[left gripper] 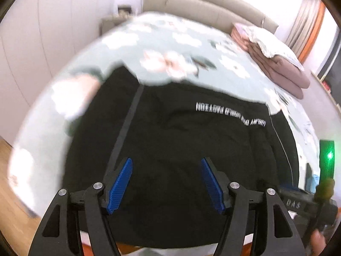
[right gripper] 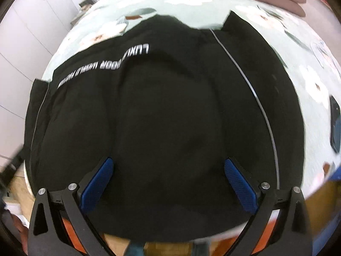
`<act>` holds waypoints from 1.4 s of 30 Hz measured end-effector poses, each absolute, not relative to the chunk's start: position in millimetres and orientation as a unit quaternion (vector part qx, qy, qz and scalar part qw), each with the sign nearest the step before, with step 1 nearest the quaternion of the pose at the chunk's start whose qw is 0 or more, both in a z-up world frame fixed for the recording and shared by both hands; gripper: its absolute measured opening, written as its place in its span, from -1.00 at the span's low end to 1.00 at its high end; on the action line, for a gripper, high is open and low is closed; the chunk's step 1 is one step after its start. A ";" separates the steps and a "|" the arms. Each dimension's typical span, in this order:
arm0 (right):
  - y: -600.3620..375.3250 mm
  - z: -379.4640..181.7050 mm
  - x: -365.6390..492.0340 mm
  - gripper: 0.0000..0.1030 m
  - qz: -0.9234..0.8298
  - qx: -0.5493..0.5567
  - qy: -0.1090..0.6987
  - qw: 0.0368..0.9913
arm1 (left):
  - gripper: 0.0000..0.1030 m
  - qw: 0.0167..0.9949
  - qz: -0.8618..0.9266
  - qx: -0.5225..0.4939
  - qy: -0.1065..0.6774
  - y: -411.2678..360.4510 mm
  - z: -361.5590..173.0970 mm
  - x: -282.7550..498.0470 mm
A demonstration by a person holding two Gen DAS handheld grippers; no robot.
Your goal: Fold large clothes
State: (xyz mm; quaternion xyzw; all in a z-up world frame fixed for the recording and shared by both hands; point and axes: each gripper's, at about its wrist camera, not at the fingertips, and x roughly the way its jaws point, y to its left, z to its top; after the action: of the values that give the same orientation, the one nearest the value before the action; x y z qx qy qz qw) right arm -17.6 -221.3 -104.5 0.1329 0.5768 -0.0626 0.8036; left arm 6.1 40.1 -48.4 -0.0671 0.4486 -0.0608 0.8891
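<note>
Bedroom: bed (left gripper: 132,49) with pale green floral cover, padded beige headboard (left gripper: 191,4) behind, white wardrobe doors (left gripper: 32,32) to one side, wood floor (left gripper: 12,192) below.

Item 1: black garment (left gripper: 181,160), spread flat on the cover at the near edge of the bed, white lettering (left gripper: 230,113) across it, thin pale piping (right gripper: 255,98) down one side.

Item 2: folded mauve blanket (left gripper: 283,68) near the headboard, well apart from the garment, a white cloth (left gripper: 270,42) on top.

Item 3: dark phone (right gripper: 335,123) on the cover beside the garment.

Left gripper (left gripper: 166,185): over the garment, jaws moderately apart, nothing between the blue pads (left gripper: 120,187).

Right gripper (right gripper: 168,183): over the garment, jaws wide, empty.
</note>
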 end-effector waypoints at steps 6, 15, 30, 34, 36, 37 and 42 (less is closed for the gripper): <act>-203.8 -8.3 -52.5 0.99 -0.068 0.125 0.489 0.860 | 0.32 0.931 -0.027 -0.004 0.363 30.4 46.6 -36.9; -158.3 121.9 -107.4 1.00 -0.094 0.033 0.324 0.941 | 0.33 0.963 -0.001 0.033 0.269 25.7 143.6 -102.3; -156.5 109.1 -106.9 1.00 -0.082 0.032 0.343 0.935 | 0.35 0.949 0.020 0.014 0.314 20.6 121.2 -87.8; -158.7 98.7 -102.3 1.00 -0.081 0.033 0.355 0.931 | 0.35 0.946 0.022 0.026 0.323 15.6 112.6 -81.5; -161.3 95.9 -101.7 1.00 -0.081 0.036 0.358 0.929 | 0.35 0.944 0.020 0.030 0.327 12.5 109.4 -80.1; -161.6 94.8 -101.3 1.00 -0.081 0.036 0.359 0.929 | 0.35 0.944 0.019 0.031 0.328 10.7 108.2 -80.1; -165.2 87.5 -98.3 1.00 -0.080 0.040 0.369 0.925 | 0.35 0.941 0.017 0.041 0.335 4.9 102.9 -77.8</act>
State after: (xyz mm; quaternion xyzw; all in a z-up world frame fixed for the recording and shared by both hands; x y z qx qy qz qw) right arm -98.3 -165.2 87.5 0.0403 0.3694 -0.0803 0.9249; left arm -77.8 4.9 102.9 0.0406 0.3353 0.0167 0.9411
